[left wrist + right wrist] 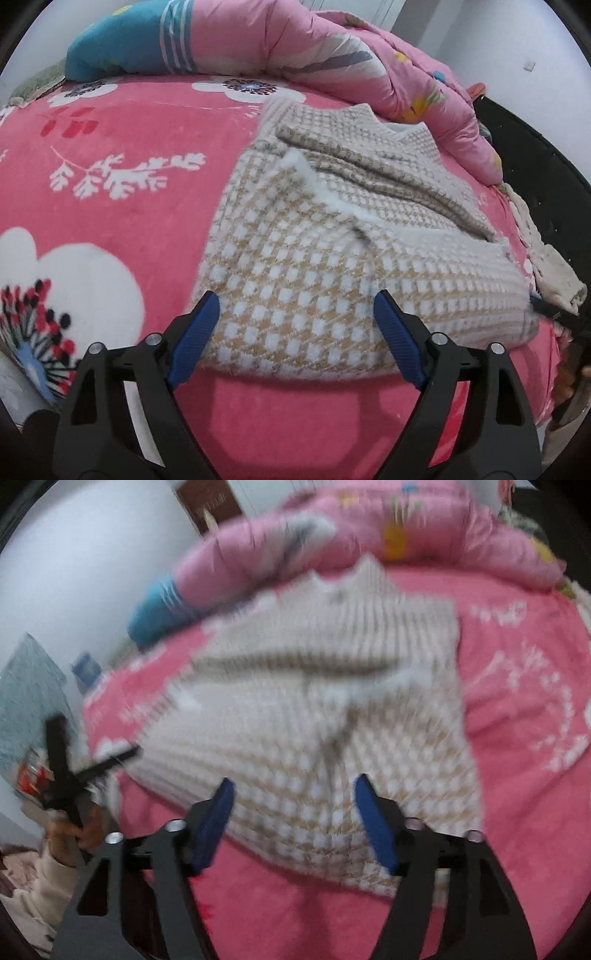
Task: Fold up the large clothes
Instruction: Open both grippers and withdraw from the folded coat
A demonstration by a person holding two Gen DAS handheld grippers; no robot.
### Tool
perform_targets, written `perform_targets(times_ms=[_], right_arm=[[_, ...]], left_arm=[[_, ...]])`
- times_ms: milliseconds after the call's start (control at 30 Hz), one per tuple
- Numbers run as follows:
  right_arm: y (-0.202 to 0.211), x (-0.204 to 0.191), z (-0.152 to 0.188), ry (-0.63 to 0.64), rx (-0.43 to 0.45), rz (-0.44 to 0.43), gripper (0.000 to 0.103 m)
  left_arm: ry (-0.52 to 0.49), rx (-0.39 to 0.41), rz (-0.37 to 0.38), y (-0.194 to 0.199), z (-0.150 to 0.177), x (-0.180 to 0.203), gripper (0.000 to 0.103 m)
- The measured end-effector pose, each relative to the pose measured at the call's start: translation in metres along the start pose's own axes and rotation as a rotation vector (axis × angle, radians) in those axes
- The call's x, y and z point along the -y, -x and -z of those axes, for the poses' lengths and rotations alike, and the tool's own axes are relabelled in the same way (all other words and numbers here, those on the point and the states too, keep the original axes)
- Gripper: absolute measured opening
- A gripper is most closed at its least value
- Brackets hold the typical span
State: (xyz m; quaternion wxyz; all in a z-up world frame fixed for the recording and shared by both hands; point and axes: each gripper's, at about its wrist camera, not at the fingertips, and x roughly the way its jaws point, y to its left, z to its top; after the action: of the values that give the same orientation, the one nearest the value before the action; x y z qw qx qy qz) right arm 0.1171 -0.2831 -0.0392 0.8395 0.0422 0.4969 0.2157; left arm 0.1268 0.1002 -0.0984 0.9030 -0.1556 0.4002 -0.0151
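While both the left gripper (295,310) and right gripper (293,797) gape empty, a folded, nubby beige-and-white checked sweater (325,258) rests on pink fleece bedding (129,206).

L gripper (295,306) jaws spread wide, blue pads (194,339) apart, nothing clamped. R gripper (293,794) likewise wide apart, holding nothing; R view blurred, L gripper w/ hand (79,834) visible at left edge

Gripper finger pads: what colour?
Blue, ribbed finger pads; clearest in the left wrist view.
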Motion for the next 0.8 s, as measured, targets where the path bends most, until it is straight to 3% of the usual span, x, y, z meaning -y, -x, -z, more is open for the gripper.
perform_targets(times_ms=[33, 133, 267, 367, 433, 667, 800], right_arm=[[-0.011, 0.004, 0.0, -0.024, -0.042, 0.019, 0.07], [-0.003, 0.005, -0.003, -0.049, -0.029, 0.009, 0.07], [0.036, -0.007, 0.004, 0.024, 0.039, 0.044, 0.073], [0.057, -0.018, 0.02, 0.086, 0.064, 0.027, 0.083], [0.06, -0.025, 0.029, 0.116, 0.054, 0.005, 0.084], [0.022, -0.021, 0.067, 0.079, -0.096, 0.008, 0.088], [0.011, -0.015, 0.073, 0.037, -0.088, -0.007, 0.093]], left_arm=[[-0.012, 0.003, -0.007, -0.001, 0.002, 0.001, 0.084], [-0.038, -0.003, -0.032, -0.002, 0.004, 0.005, 0.085], [-0.003, 0.002, -0.019, -0.003, 0.005, 0.001, 0.086], [-0.003, 0.0, -0.034, -0.006, 0.004, 0.004, 0.088], [-0.013, -0.003, -0.042, -0.009, 0.004, 0.008, 0.091], [-0.029, 0.006, -0.064, -0.011, 0.008, 0.013, 0.095], [-0.029, 0.003, -0.064, -0.012, 0.008, 0.013, 0.095]])
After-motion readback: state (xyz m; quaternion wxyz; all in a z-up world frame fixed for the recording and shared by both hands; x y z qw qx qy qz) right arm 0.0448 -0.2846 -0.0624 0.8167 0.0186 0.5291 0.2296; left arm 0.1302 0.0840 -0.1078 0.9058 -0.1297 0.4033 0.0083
